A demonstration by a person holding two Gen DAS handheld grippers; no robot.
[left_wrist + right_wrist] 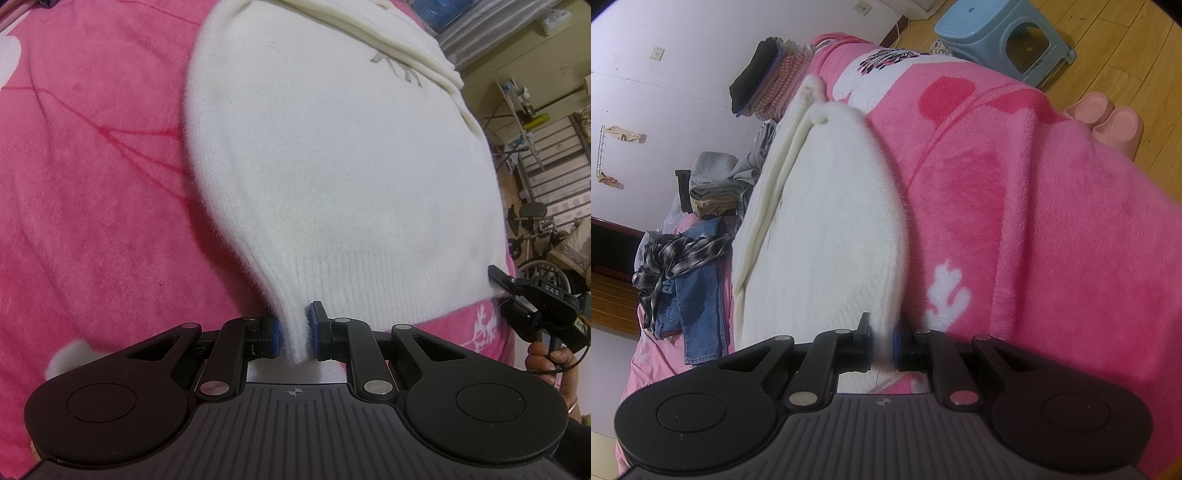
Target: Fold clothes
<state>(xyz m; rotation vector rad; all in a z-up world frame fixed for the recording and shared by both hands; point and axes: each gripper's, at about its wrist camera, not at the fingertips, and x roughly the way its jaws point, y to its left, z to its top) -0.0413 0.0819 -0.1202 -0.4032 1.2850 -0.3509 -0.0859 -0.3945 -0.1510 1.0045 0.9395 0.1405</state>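
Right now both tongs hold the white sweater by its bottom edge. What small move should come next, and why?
Probably lift the hem a little and carry it toward the collar end. The left tongs and right tongs are each shut on a corner of the sweater, which lies flat on the pink blanket with its sleeves already folded in.

Sweater [827,221] lies on blanket [1034,221] (clothes piles [768,81] behind it).

Pink fleece blanket [1052,229] over bed. Floor: blue plastic stool [1004,37] nr far corner, pink slippers [1108,122] beside bed edge. Wheelchair [543,236] in bkgd.
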